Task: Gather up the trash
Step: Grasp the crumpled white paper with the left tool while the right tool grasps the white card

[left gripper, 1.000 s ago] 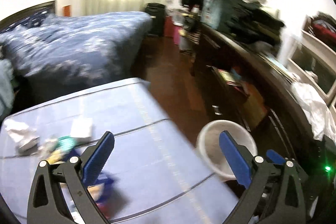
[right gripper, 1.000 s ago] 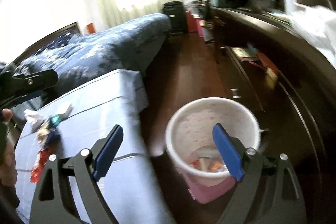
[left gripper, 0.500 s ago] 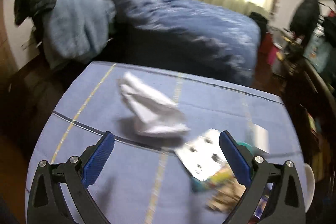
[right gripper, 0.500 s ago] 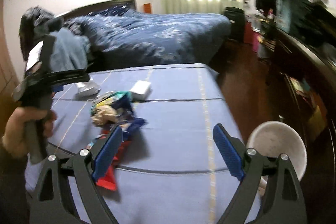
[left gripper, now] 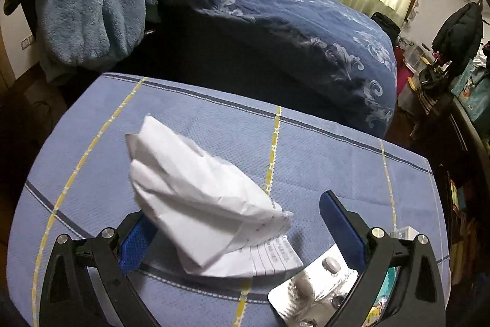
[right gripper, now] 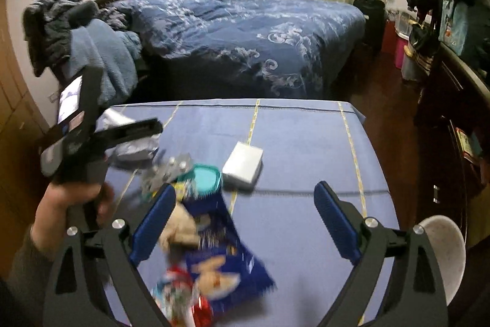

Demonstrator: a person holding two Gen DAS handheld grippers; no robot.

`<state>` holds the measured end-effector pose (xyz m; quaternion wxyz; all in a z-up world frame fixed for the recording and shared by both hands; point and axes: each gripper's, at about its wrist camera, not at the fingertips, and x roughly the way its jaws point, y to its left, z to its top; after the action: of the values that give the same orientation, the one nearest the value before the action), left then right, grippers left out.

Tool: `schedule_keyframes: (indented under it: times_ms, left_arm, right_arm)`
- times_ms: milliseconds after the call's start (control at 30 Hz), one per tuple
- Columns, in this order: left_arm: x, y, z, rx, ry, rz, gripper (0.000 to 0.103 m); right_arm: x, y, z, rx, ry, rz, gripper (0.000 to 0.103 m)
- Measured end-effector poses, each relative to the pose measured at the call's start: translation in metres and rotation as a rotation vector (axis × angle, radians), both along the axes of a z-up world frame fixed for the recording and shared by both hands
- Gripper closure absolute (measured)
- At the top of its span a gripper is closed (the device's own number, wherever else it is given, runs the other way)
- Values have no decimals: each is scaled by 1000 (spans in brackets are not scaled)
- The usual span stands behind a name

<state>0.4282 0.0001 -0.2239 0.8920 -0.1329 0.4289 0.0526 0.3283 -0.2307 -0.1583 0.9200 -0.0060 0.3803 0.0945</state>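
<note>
Nearest the left gripper [left gripper: 242, 222], whose jaws stand wide apart and hold nothing, lies the crumpled white paper [left gripper: 196, 198]. It sits between the two blue pads, crowding the left-hand one, with its long axis running slantwise from the far left down toward the near right, so the jaws already straddle it across its narrower width. Just beside it, by the right-hand pad, lies a silver blister pack [left gripper: 318, 290], close enough that closing might catch it too. The right gripper [right gripper: 245, 222] is likewise open and empty, poised over the snack wrappers [right gripper: 214, 259] heaped at the near left of the blue-clothed table [right gripper: 306, 137]; the wrappers lie toward its left finger, not centred. Beyond them sit a teal lid [right gripper: 203, 178] and a small white box [right gripper: 243, 164] near the table's middle. The white bin [right gripper: 444, 250] stands on the floor off the table's near right corner, so the right hand is likely the nearer one for dropping.
</note>
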Motion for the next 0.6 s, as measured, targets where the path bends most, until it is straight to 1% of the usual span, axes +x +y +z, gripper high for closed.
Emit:
schedule_keyframes:
  times_ms: [33, 67, 133, 167, 200, 267, 300, 367, 400, 433, 467, 500, 533, 567, 600]
  left_arm:
    - [1, 1, -2, -7, 7, -2, 4]
    - [2, 1, -3, -11, 9, -5, 11]
    - [3, 2, -2, 27, 4, 4, 33]
    - [3, 3, -2, 41, 6, 2, 37]
    - [3, 5, -2, 37, 5, -5, 40]
    - [2, 8, -1, 44, 5, -1, 53]
    - [2, 10, -1, 48, 7, 3, 53]
    - [-1, 15, 1, 48, 1, 8, 53]
    - [-2, 17, 1, 52, -2, 12, 53]
    - [-4, 19, 3, 58, -7, 17, 53]
    - [-5, 21, 5, 63, -12, 18, 53]
    - [-7, 23, 8, 66, -16, 21, 52]
    - [-9, 24, 10, 65, -20, 22, 52]
    - [-11, 25, 12, 65, -26, 22, 51]
    - [-13, 25, 14, 67, -31, 22, 51]
  right_arm:
    - [14, 6, -3, -21, 22, -18, 10]
    - [25, 10, -7, -34, 45, -29, 10]
    - [42, 15, -14, -40, 82, -41, 11]
    - [54, 19, -19, -50, 110, -61, 11]
    - [61, 21, -24, -52, 124, -72, 11]
    - [78, 24, -34, -57, 170, -98, 12]
    - [85, 25, -40, -59, 192, -113, 13]
    - [96, 28, -51, -63, 242, -137, 20]
    - [97, 28, -55, -64, 255, -140, 22]
    - [99, 29, -59, -66, 266, -140, 27]
    - [101, 31, -64, -76, 279, -141, 38]
    - [102, 32, -68, -84, 292, -145, 45]
    - [102, 32, -69, -75, 284, -143, 51]
    - [101, 33, -68, -73, 277, -136, 60]
    - [100, 33, -67, -76, 274, -133, 60]
